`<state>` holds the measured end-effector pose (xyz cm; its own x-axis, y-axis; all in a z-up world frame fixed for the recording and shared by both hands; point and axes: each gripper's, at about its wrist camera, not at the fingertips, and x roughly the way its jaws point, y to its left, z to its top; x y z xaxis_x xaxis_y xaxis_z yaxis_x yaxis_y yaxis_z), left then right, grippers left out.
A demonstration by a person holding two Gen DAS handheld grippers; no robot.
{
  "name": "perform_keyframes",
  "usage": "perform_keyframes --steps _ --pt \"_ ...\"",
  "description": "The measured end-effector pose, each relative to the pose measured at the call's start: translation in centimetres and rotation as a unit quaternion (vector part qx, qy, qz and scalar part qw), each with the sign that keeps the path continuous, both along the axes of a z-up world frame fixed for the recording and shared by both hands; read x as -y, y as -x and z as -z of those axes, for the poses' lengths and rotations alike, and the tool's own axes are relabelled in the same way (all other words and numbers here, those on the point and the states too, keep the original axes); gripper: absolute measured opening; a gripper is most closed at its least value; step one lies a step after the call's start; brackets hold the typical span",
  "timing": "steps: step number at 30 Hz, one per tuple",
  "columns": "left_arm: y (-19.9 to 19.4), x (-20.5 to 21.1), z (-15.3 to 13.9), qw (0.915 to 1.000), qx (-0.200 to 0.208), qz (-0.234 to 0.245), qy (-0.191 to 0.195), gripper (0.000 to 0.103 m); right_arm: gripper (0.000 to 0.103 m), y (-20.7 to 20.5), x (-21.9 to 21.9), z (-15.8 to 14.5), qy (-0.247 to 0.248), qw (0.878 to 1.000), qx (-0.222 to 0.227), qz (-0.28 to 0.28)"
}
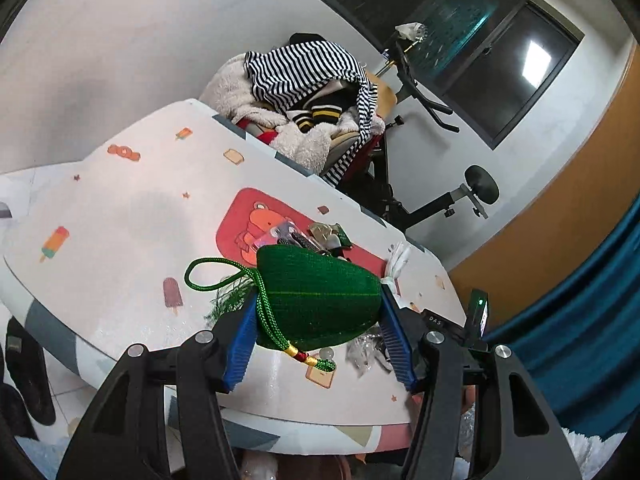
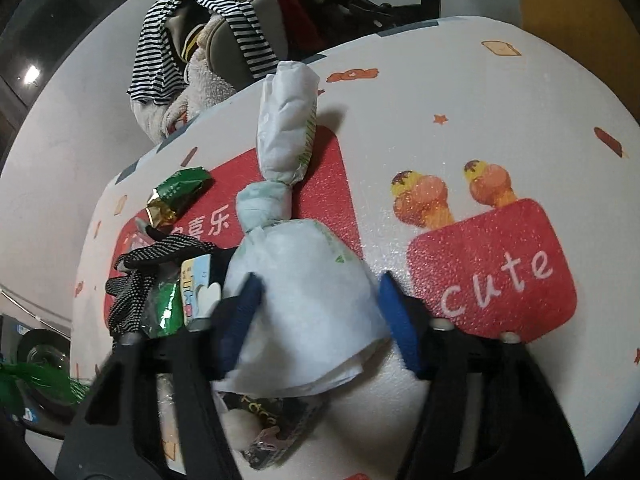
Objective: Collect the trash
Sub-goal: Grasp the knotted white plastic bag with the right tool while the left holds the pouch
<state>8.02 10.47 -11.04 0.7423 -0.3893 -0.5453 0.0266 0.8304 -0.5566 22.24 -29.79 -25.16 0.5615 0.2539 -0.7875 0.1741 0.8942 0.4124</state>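
A twisted white paper wrapper (image 2: 296, 280) is pinched at its wide lower end by the blue pads of the right gripper (image 2: 316, 312), one pad on each side, and its knotted upper part lies away across the table (image 2: 460, 92). The left gripper (image 1: 316, 320) is closed on a green woven pouch (image 1: 320, 296), whose cord loop (image 1: 212, 276) trails to one side; the pouch is pressed from both flanks. For the step in hand, the wrapper is probably best lifted straight up before being carried, so that the loose long end is not dragged through the litter beside it: a green foil wrapper (image 2: 180, 192), a black dotted strap (image 2: 140, 280) and a small printed packet (image 2: 196, 288). The grip is best kept firm, since crumpled paper gives under pressure and may slip. A dark wrapper (image 2: 264, 420) lying under the paper should be left behind for a later pick. The table is covered with a white cloth printed with ice lollies, stars and red panels, one reading "cute". Behind it, a heap of clothes (image 1: 304, 92), among them a striped garment, is piled on what appears to be an exercise bike (image 1: 420, 184). A dark window (image 1: 500, 52), an orange wall panel and a blue curtain (image 1: 580, 340) are seen beyond.
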Motion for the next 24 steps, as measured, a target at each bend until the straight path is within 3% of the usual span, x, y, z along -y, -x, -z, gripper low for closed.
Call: perform_keyframes --steps 3,6,15,20,24 --pt "-0.6 1.0 -0.4 0.9999 0.007 0.008 0.005 0.056 0.026 0.3 0.5 -1.1 -0.010 1.000 0.022 0.000" --pt "-0.5 1.9 -1.0 0.9996 0.018 0.020 0.002 0.056 0.021 1.4 0.8 -3.1 -0.002 0.998 0.060 0.005" --pt "1.0 3.4 -2.3 0.9988 0.032 0.038 -0.005 0.056 0.020 6.2 1.2 -9.9 0.025 0.987 0.156 -0.021" --pt "2.5 3.7 -2.7 0.9984 0.033 0.043 -0.012 0.056 0.020 10.2 0.8 -11.7 0.041 0.981 0.177 -0.071" --pt "4.1 3.7 -2.4 0.9985 0.029 0.044 -0.014 0.056 0.020 14.2 0.2 -11.7 0.044 0.978 0.165 -0.123"
